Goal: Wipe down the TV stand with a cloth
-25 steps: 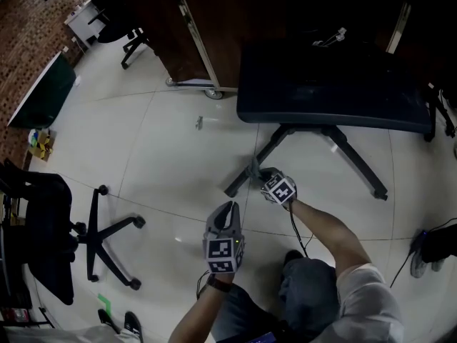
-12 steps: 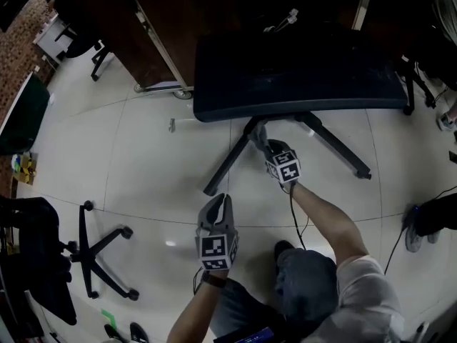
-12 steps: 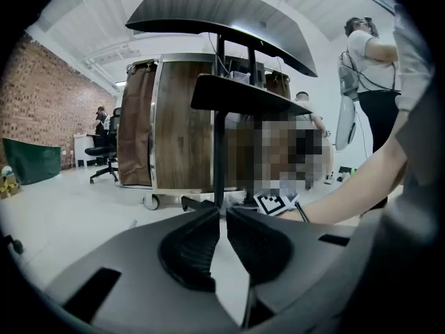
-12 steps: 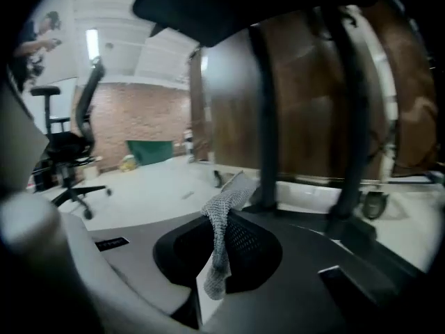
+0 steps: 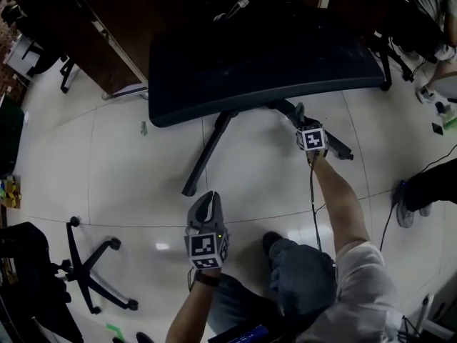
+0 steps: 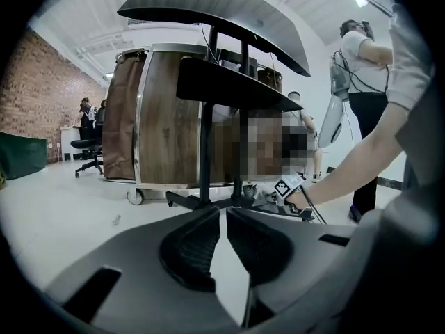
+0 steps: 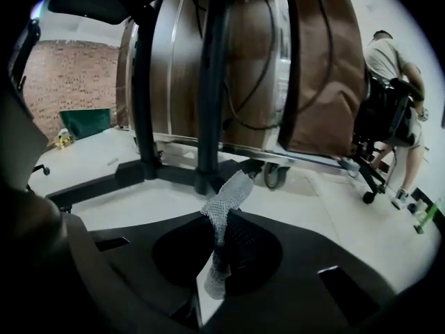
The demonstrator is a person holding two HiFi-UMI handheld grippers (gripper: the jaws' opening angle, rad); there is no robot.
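Observation:
The TV stand has a dark shelf (image 5: 257,56) on black posts (image 7: 212,82) and splayed black floor legs (image 5: 203,156). My right gripper (image 5: 298,113) is low beside the stand's right leg (image 5: 335,146), shut on a grey mesh cloth (image 7: 226,200) that sticks up out of its jaws towards the post base. Nearer to me, over bare floor left of that, my left gripper (image 5: 207,200) hangs apart from the stand. In the left gripper view my left gripper (image 6: 224,218) has its jaws almost together with nothing between them, and the stand's posts (image 6: 206,117) rise ahead.
A wheeled wooden cabinet (image 5: 107,41) stands behind the stand, its castor (image 7: 274,175) close to the post. An office chair base (image 5: 86,270) lies at the lower left. A cable (image 5: 421,177) and a shoe (image 5: 403,207) are at the right; a seated person (image 7: 393,68) is beyond.
My right gripper has swept with the cloth from the stand's left leg across to its right leg. The left gripper has drifted a little and stays shut.

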